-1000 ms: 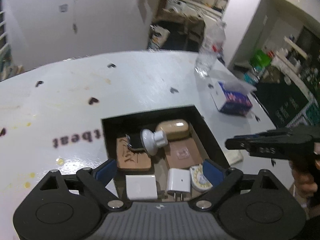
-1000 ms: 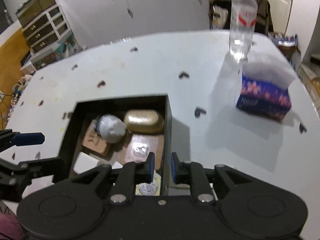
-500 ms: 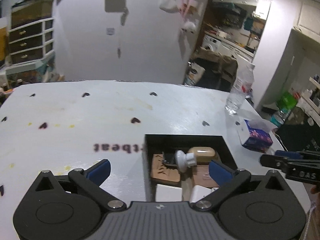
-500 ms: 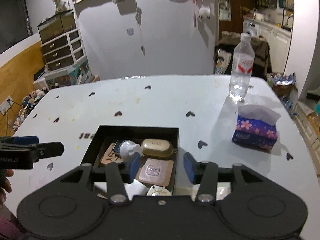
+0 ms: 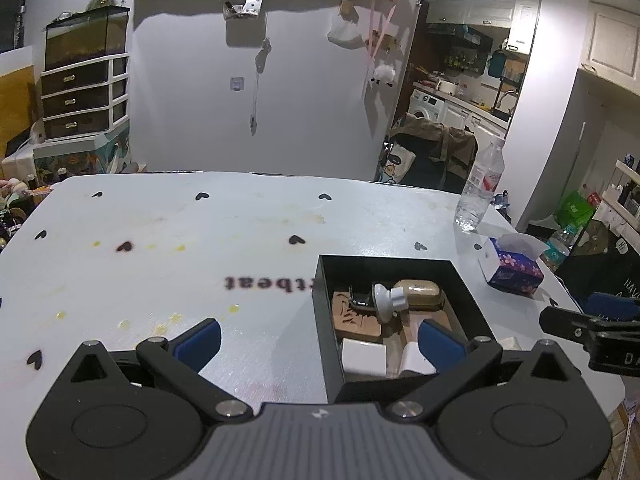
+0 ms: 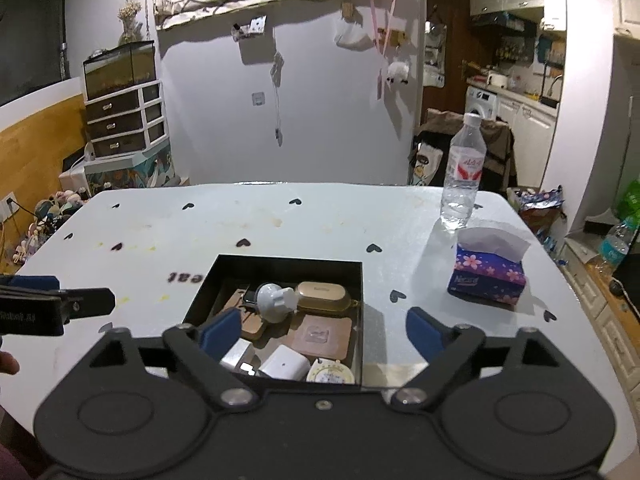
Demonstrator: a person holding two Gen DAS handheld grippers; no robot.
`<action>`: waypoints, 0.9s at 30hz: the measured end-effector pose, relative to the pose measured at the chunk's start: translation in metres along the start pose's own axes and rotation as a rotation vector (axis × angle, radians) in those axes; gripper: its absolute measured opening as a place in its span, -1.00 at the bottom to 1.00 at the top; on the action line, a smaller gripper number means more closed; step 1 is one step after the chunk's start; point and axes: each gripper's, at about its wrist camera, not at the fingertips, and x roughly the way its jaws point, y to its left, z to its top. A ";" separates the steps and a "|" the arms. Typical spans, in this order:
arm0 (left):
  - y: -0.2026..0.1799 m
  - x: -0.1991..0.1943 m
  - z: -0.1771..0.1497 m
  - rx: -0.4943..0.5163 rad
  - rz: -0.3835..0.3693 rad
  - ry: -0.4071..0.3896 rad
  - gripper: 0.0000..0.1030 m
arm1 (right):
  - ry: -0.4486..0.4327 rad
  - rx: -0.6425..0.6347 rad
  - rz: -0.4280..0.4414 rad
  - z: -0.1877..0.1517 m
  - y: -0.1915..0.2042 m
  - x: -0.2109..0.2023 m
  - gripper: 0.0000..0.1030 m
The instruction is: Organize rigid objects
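Observation:
A black box (image 5: pixel 324 296) (image 6: pixel 362 280) sits on the white table. It holds a gold case (image 6: pixel 322 296) (image 5: pixel 418 291), a white knob (image 6: pixel 274 302) (image 5: pixel 386 302), brown pads (image 6: pixel 322 336), white chargers (image 6: pixel 284 362) (image 5: pixel 363 356) and a round tin (image 6: pixel 331 372). My left gripper (image 5: pixel 318 340) is open and empty, raised near the box's front left. My right gripper (image 6: pixel 322 334) is open and empty, raised over the box's front edge. Each gripper shows at the side of the other's view.
A tissue box (image 6: pixel 486 272) (image 5: pixel 512 268) and a water bottle (image 6: pixel 462 178) (image 5: pixel 480 188) stand on the table's right side. The table (image 5: pixel 160 248) has heart marks and printed letters. Drawers and a kitchen lie beyond.
Both grippers have risen and pulled back from the box. My right gripper has opened wide. The left has shifted left, so the box now sits to its right.

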 end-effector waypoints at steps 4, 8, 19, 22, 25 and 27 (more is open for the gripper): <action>0.001 -0.012 -0.011 0.019 -0.003 -0.011 1.00 | -0.020 -0.005 -0.023 -0.010 0.003 -0.013 0.94; 0.003 -0.021 -0.019 0.029 0.000 -0.019 1.00 | -0.021 0.005 -0.052 -0.021 0.004 -0.021 0.97; 0.004 -0.031 -0.030 0.053 -0.010 -0.021 1.00 | -0.034 0.011 -0.070 -0.033 0.003 -0.033 0.98; 0.001 -0.031 -0.034 0.052 -0.004 -0.020 1.00 | -0.036 0.004 -0.063 -0.035 0.003 -0.035 0.98; -0.001 -0.031 -0.036 0.049 -0.001 -0.021 1.00 | -0.033 0.004 -0.057 -0.036 0.001 -0.036 0.98; -0.003 -0.031 -0.038 0.049 0.003 -0.022 1.00 | -0.033 0.003 -0.056 -0.037 0.000 -0.036 0.98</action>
